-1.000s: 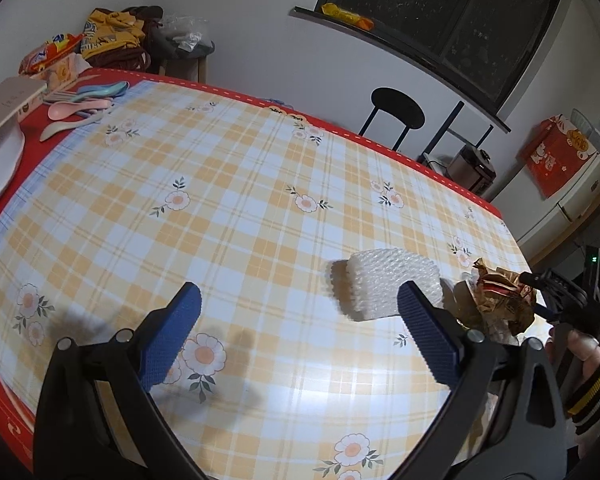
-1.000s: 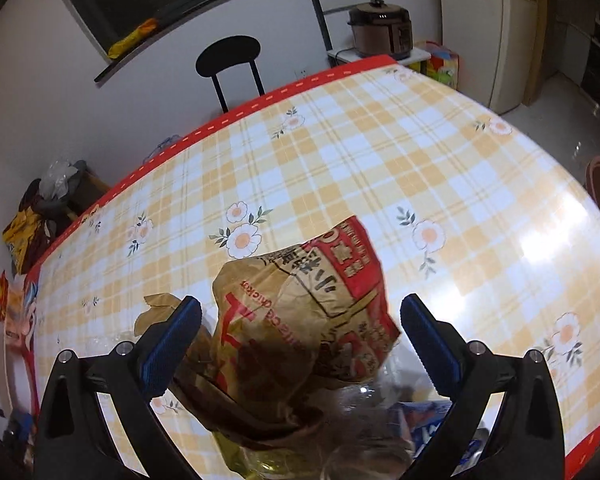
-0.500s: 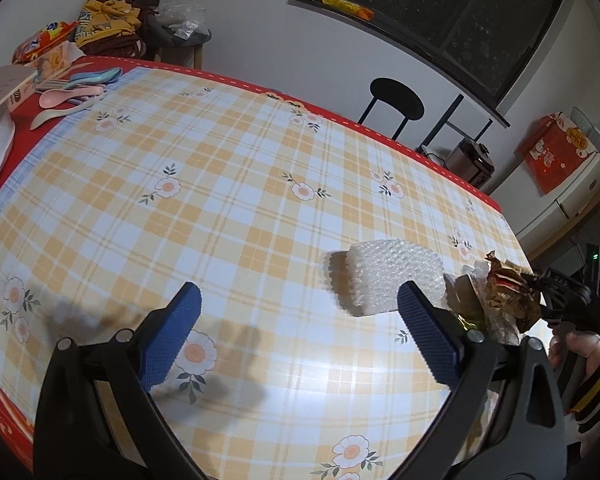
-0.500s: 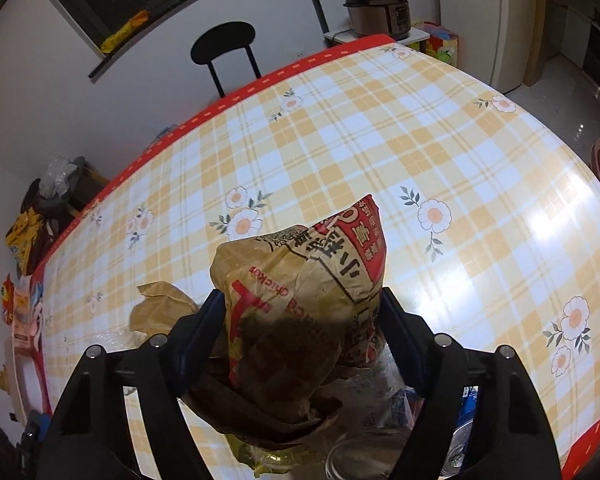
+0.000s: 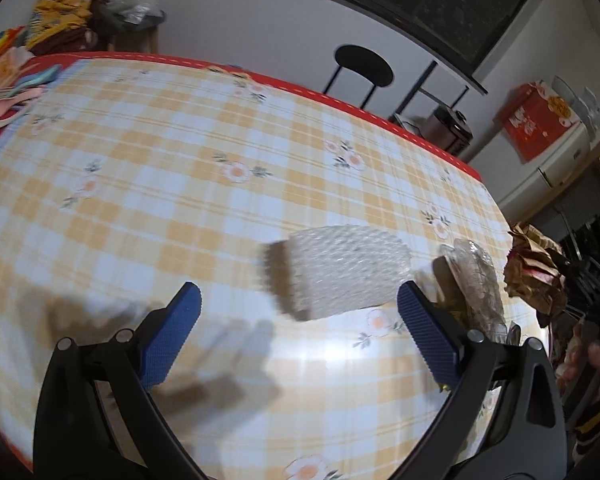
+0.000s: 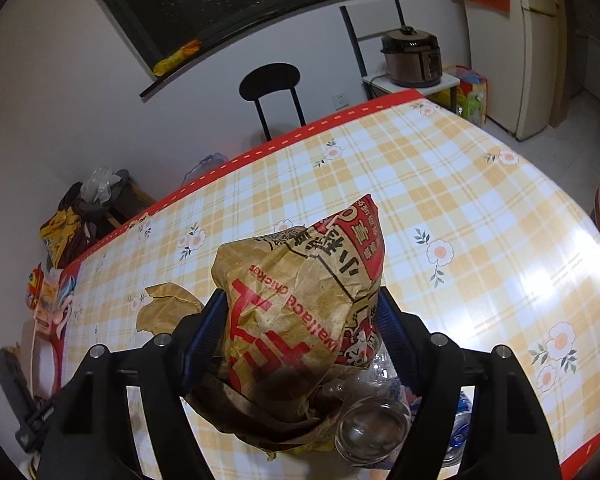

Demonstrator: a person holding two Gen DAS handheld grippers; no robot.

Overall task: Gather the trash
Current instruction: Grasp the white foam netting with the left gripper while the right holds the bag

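— Right tool (image 6: 300, 334) first: what have you got in it?

— Its jaws have just closed on the crumpled paper bag (image 6: 296, 304), one blue pad on each side. My left tool (image 5: 298, 334) is spread wide with nothing in it, and the white foam sleeve (image 5: 340, 272) lies on the bench (image 5: 180, 168) just beyond its tips.

— What could go wrong?

— I judge the bag may sag or slip, since greasy, wrinkled paper gives under the pads. A clear glass jar (image 6: 370, 426) sits touching the bag's underside, so a loose fold might drag it over.

— And the sleeve?

— Soft netted foam, tubular and very light; a clumsy nudge would roll it towards the crinkled clear plastic (image 5: 476, 276) next to it, instead of catching it.
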